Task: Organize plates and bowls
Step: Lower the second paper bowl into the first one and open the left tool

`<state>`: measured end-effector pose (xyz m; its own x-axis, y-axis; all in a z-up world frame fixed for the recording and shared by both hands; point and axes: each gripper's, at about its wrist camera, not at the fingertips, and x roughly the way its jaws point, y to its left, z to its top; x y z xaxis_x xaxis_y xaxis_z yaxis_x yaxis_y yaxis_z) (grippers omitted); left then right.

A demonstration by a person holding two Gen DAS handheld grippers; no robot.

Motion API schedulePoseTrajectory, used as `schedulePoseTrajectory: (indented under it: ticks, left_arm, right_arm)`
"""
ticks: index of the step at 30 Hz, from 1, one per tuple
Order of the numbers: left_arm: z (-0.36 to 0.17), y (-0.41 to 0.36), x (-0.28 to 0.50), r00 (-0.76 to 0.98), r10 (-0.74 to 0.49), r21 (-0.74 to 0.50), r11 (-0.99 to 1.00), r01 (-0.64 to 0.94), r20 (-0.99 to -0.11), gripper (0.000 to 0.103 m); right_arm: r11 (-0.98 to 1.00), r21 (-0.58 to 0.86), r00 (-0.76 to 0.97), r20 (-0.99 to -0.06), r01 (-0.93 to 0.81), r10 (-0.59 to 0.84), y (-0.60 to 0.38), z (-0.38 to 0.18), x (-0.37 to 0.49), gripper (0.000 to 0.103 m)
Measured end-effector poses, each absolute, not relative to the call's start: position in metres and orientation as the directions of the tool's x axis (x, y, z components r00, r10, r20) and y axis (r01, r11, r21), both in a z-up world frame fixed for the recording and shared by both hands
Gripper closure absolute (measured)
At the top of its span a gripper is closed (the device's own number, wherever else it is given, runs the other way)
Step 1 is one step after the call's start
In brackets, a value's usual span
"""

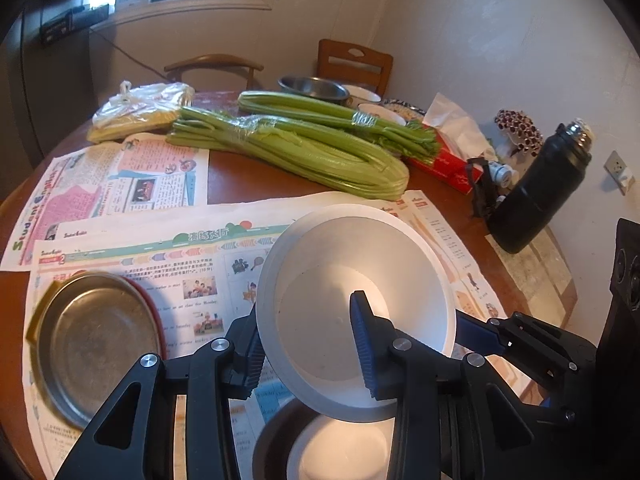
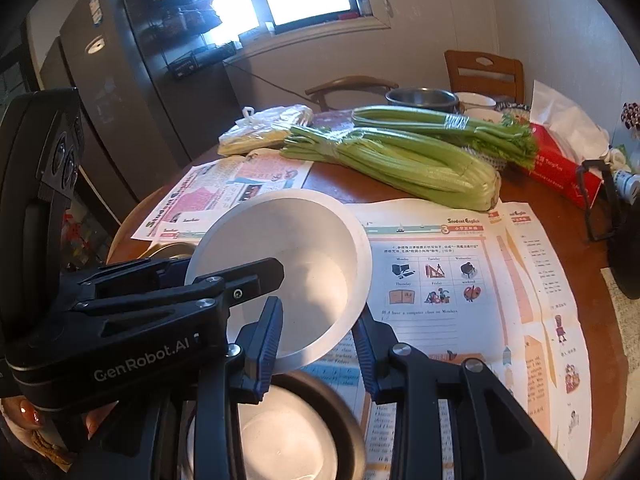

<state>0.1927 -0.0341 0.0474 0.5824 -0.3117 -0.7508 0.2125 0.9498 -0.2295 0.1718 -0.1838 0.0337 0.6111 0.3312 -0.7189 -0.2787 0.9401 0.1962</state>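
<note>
White bowl (image 1: pixel 356 312): tilted, held clear of the newspaper-covered tabletop (image 1: pixel 248 178), above a second bowl (image 1: pixel 340 448).
Left gripper (image 1: pixel 308 348): jaws nearly closed, pinching the rim.
Right gripper (image 2: pixel 318 354): jaws clamped on the opposite rim.
Metal plate (image 1: pixel 96 340): left, on the newspaper.
Risk: smooth rim could slip if one grip loosens, knocking the bowl beneath.

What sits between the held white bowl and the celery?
Only newspaper and a strip of bare brown tabletop, no dishes, between the white bowl and the celery. Clearest in the left wrist view.
</note>
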Motion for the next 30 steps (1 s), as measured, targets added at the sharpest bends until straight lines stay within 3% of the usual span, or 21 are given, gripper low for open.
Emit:
schedulePoseTrajectory:
  ticks: [12, 30]
  left_arm:
    - [0.063, -0.035, 0.142, 0.605, -0.316, -0.210, 0.947, 0.242, -0.731, 0.063]
    - [0.014, -0.043, 0.106, 0.521, -0.299, -0.200, 0.950, 0.239, -0.800, 0.062]
  right_arm:
    - [0.939, 0.187, 0.643, -0.689, -0.290, 0.336, -0.182, 0.050, 0.122, 0.067]
    - [0.937, 0.204, 0.561, -0.757, -0.282, 0.334, -0.185, 0.005, 0.079, 0.067]
